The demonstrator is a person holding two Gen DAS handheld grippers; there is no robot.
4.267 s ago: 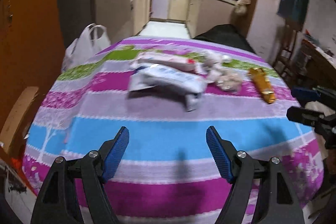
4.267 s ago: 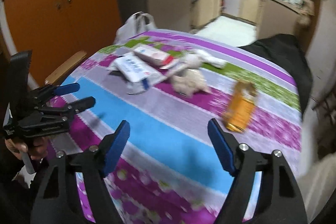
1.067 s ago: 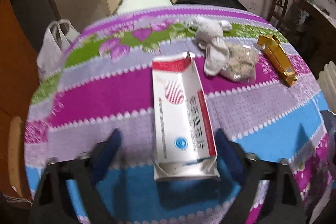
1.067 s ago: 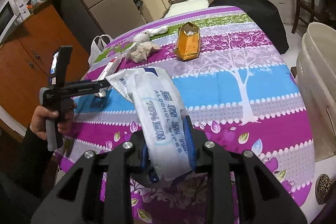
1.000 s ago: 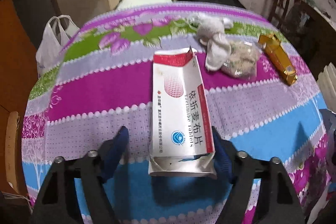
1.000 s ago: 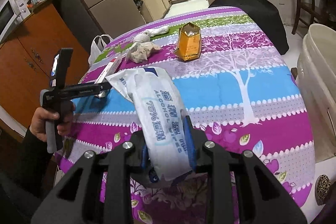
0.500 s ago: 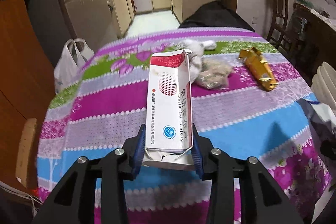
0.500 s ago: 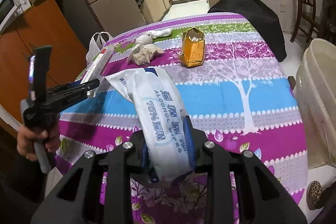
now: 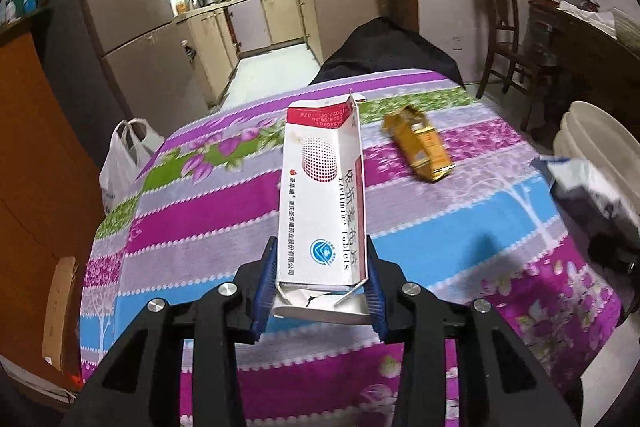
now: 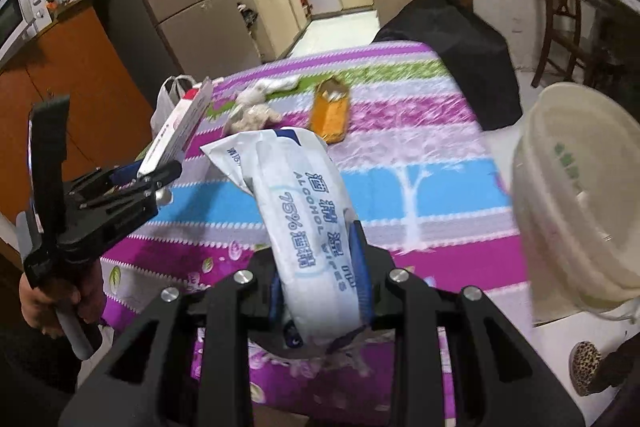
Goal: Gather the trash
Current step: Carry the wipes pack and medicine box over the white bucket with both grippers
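The left hand-held gripper point(image 9: 320, 287) pinches the near end of a white-and-red tablet box point(image 9: 324, 195), clear above the counter point(image 9: 200, 227). The box's long axis runs straight out along the fingers, its torn red end pointing away toward the far edge. The right hand-held gripper point(image 10: 320, 291) is pressed onto the lower end of a white alcohol wipes pack point(image 10: 304, 211), also held clear of the counter; the pack's long axis leans away and to the left, its flat sealed end farthest from the fingers. On the striped cloth lie a yellow carton point(image 9: 420, 149), its length angled across the purple band, and crumpled tissues point(image 10: 252, 113) beside it. A cream bucket point(image 10: 576, 195) stands just beside the counter's right edge.
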